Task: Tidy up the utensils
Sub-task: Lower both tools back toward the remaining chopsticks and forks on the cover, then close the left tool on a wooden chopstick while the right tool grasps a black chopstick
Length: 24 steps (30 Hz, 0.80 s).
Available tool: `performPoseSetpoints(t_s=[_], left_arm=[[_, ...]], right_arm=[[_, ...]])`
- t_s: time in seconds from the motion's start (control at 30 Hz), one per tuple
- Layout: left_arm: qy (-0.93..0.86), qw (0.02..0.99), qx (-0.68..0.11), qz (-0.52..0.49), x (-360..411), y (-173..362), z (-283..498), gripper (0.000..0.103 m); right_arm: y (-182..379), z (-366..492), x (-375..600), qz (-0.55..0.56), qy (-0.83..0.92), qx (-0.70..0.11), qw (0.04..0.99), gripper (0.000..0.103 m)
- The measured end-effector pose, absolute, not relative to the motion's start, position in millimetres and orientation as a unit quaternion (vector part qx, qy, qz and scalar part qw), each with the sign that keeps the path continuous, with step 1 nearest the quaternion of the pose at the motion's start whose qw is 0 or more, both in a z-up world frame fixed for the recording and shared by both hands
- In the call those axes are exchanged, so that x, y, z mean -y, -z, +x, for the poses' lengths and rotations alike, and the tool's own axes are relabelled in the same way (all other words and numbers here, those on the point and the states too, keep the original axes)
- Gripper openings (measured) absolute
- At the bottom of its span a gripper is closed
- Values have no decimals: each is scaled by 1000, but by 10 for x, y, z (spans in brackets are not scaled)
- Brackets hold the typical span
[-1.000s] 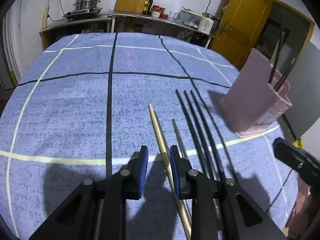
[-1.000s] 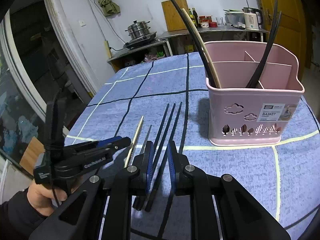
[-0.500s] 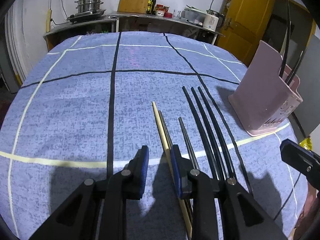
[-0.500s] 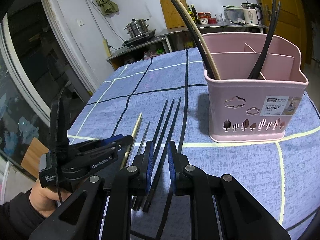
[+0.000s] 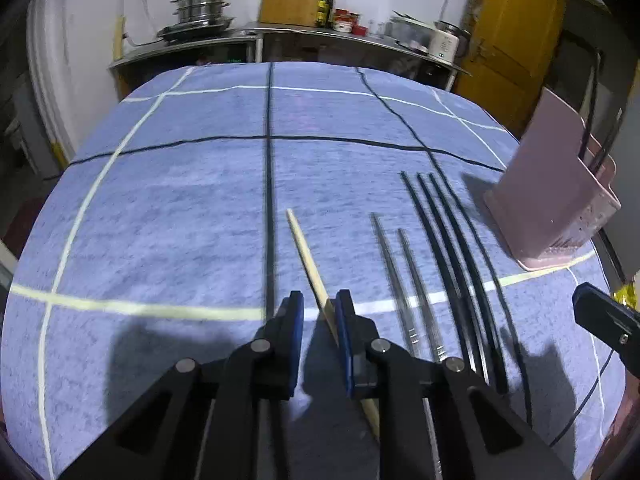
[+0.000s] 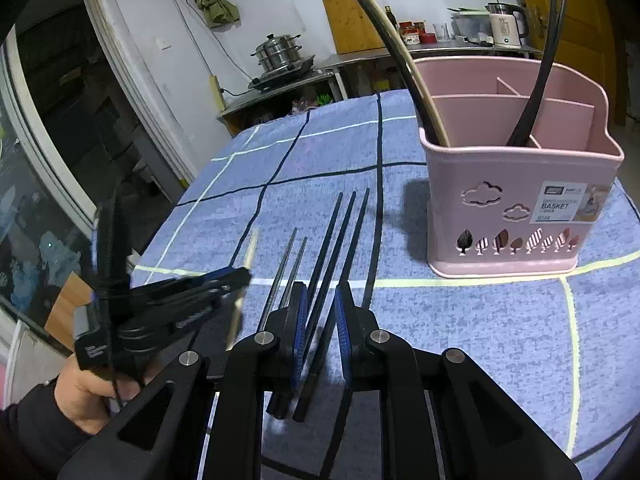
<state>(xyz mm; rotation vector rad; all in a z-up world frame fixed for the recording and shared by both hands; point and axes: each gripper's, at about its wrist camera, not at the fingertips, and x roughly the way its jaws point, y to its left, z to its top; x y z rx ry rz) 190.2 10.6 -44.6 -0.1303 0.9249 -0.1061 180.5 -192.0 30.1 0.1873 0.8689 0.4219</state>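
A wooden chopstick (image 5: 308, 258) lies on the blue cloth, its near part between the open fingers of my left gripper (image 5: 318, 312); the right jaw is close to it. Right of it lie two metal chopsticks (image 5: 394, 264) and three black chopsticks (image 5: 448, 240). The pink basket (image 6: 520, 200) stands at the right, holding a black and a wooden chopstick in one compartment and two black ones in another. My right gripper (image 6: 320, 304) is open, hovering over the black chopsticks (image 6: 336, 236). The left gripper also shows in the right wrist view (image 6: 236, 280).
The table is covered by a blue cloth with black and pale lines (image 5: 200, 200). A counter with a steel pot (image 5: 200, 4), a cutting board, bottles and a kettle stands behind. A yellow door (image 5: 512, 40) is at the back right.
My left gripper has shifted so the wooden chopstick now lies between its fingers, apart from the metal ones. The right gripper has moved closer to the basket, above the black chopsticks.
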Motion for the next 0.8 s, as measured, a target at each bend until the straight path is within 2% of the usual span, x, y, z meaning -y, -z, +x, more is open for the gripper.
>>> performPoseSetpoints(t_s=[0.8], left_arm=[[79,883,-454,-91,-280,484,2141,18]], right_arm=[[156,2398,1549,39,-139,-456,878,15]])
